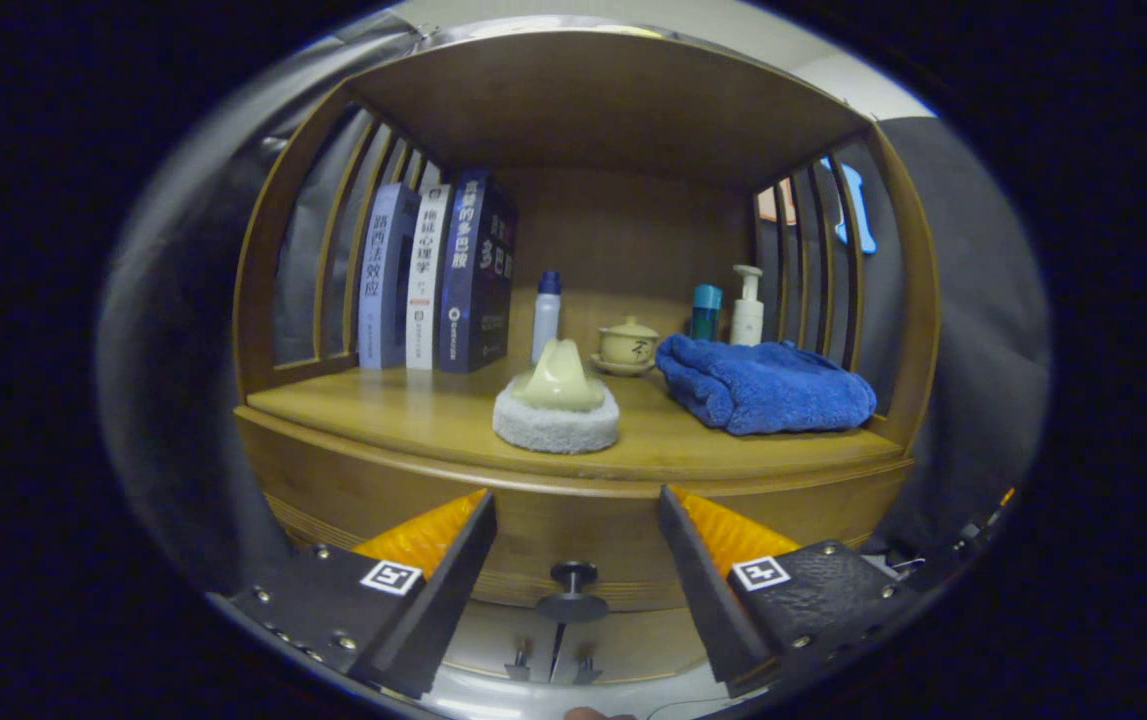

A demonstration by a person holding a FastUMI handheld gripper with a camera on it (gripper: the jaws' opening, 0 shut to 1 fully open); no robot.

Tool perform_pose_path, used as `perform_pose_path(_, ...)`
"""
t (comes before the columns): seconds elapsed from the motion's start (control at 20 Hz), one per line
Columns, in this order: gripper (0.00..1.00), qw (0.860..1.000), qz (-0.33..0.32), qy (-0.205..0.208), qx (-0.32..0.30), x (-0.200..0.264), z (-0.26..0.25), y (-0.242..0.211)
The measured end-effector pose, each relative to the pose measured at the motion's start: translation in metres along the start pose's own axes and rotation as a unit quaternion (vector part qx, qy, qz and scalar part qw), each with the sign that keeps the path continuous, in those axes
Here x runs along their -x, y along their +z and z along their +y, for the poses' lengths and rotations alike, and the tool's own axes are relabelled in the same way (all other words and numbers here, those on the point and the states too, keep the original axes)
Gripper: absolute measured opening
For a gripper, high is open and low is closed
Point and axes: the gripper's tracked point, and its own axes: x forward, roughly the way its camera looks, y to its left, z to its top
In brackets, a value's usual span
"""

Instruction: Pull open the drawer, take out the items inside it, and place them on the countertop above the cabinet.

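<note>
Drawer [573, 520] sits closed beneath the tabletop's [433, 415] front edge, its knob [573, 585] between the hand-held gripper's [576, 545] spread, empty fingers.

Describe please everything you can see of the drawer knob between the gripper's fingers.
The drawer knob is small, dark and round, a flat disc on a short stem with a smaller cap, and looks like metal. It projects from the wooden drawer front, which is closed. It sits centred in the gap of the open gripper, just ahead of the fingers; neither finger touches it.
</note>
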Motion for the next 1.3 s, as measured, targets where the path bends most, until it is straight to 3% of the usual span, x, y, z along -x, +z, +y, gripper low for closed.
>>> perform_pose_path(0.15, 0.97, 0.999, -0.041, -0.008, 0.024, 0.018, -0.033, 0.039)
perform_pose_path(0.4, 0.97, 0.995, -0.091, -0.026, 0.011, 0.061, -0.120, 0.092)
perform_pose_path(0.8, 0.97, 0.985, -0.168, -0.040, 0.028, 0.111, -0.258, 0.135)
perform_pose_path(1.0, 0.97, 0.982, -0.180, 0.007, 0.057, 0.121, -0.282, 0.117)
perform_pose_path(1.15, 0.97, 0.988, -0.125, 0.079, 0.037, 0.121, -0.278, 0.068)
perform_pose_path(1.3, 0.97, 0.994, -0.056, 0.093, -0.002, 0.119, -0.296, 0.016)
